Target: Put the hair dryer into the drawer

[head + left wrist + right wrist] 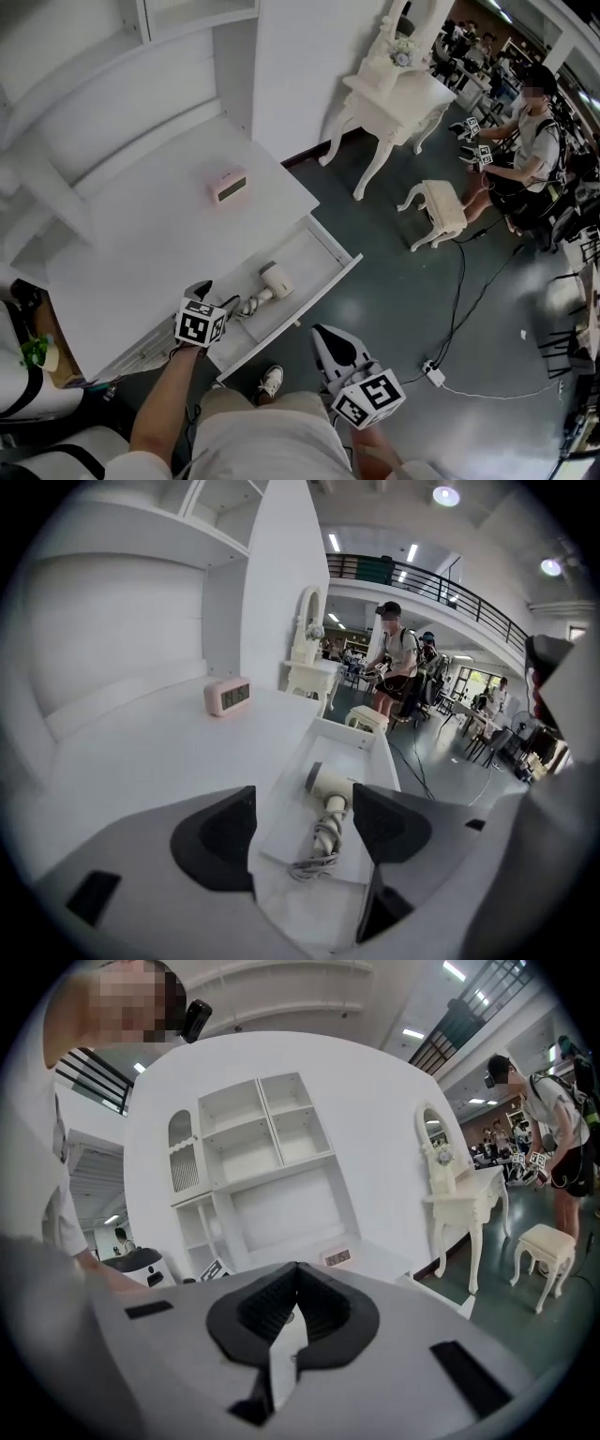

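Observation:
The cream hair dryer (275, 279) lies inside the open white drawer (330, 246), its cord coiled toward the near end. In the left gripper view the hair dryer (328, 785) rests on the floor of the drawer (394, 771), beyond the jaws. My left gripper (214, 295) hovers above the drawer's near end, open (300, 832), with nothing between its pads. My right gripper (323, 333) is out over the floor, in front of the drawer's front panel, its jaws shut (296, 1279) on nothing.
A pink clock (229, 186) stands on the white desk top (141, 244), under the shelving. A white dressing table (394, 94) and stool (436, 211) stand on the dark floor to the right. A seated person (530, 150) holds grippers. Cables and a plug (433, 373) lie on the floor.

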{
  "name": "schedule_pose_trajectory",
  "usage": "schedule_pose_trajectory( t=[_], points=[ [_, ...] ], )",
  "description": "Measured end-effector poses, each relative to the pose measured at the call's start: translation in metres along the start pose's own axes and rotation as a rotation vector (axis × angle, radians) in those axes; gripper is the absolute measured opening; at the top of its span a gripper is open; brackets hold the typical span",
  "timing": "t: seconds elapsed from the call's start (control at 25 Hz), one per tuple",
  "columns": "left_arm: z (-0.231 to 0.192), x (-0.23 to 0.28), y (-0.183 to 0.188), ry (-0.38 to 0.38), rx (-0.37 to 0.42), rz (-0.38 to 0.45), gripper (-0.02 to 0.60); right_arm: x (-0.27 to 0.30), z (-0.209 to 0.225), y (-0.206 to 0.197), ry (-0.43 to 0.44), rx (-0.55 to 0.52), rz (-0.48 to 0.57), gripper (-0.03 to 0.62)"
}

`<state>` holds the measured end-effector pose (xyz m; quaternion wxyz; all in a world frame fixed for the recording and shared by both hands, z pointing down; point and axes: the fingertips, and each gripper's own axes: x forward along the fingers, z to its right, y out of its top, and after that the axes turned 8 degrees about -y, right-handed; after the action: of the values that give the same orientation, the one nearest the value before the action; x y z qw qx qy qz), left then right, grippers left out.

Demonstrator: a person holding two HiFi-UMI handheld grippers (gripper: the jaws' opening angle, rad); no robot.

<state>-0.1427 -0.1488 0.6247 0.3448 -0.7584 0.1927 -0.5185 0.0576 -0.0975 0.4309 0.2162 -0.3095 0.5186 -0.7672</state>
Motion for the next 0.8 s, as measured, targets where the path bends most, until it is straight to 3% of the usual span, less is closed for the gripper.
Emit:
schedule_pose_trajectory(
  t=[0.32, 0.52, 0.68, 0.8],
  points=[
    [-0.026, -0.074, 0.021, 0.135, -0.021, 0.152, 0.142, 0.015, -0.029, 0.019, 0.051, -0.035, 0.034, 0.009],
    [-0.034, -0.106, 0.021, 0.151, -0.018, 0.207, 0.031, 0.024, -0.048, 0.025, 0.064, -0.051, 0.045, 0.009],
    [-0.032, -0.133, 0.030, 0.121, 0.000, 0.268, 0.017, 0.023, -0.066, 0.030, 0.069, -0.062, 0.046, 0.009],
    [-0.033, -0.154, 0.042, 0.146, 0.032, 0.305, 0.017, 0.022, -0.073, 0.035, 0.064, -0.070, 0.055, 0.009]
  ],
)
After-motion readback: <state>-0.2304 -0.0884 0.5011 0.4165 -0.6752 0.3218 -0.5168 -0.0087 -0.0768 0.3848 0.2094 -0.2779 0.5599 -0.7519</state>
